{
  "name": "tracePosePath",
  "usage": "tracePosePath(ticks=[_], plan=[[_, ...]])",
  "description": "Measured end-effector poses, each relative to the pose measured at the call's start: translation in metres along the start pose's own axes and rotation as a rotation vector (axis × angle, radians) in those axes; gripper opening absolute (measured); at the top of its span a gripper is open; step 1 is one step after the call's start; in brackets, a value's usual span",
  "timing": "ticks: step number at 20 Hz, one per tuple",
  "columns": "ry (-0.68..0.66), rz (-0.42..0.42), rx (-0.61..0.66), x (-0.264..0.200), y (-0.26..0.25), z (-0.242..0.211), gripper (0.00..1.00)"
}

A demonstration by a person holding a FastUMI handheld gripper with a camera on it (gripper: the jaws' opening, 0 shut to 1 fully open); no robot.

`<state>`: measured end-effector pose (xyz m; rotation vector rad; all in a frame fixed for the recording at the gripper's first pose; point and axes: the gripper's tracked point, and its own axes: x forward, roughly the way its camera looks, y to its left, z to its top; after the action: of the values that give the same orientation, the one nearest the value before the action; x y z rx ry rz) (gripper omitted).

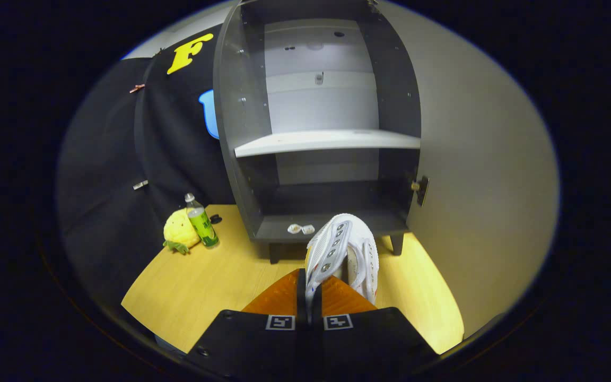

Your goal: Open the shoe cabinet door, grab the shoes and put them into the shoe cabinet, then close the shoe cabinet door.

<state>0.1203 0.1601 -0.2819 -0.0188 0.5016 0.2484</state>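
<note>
One white shoe (343, 249) pinched in the closed tongs (310, 297); carry it straight ahead, level, onto the open cabinet (332, 223) floor beyond.

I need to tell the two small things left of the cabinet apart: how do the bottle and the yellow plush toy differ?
The bottle stands upright and slim; the plush toy sits low and rounded. The bottle is clear with a green label; the toy is yellow with a green bit at its base. Both rest on the wooden table, side by side.
</note>
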Motion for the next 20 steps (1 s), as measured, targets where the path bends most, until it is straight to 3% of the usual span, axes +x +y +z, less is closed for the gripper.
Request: tracePosePath(ticks=[10, 20], plan=[[-0.258, 0.05, -0.074, -0.012, 0.025, 0.147, 0.04], [-0.355, 0.029, -0.14, 0.08, 0.021, 0.263, 0.04]])
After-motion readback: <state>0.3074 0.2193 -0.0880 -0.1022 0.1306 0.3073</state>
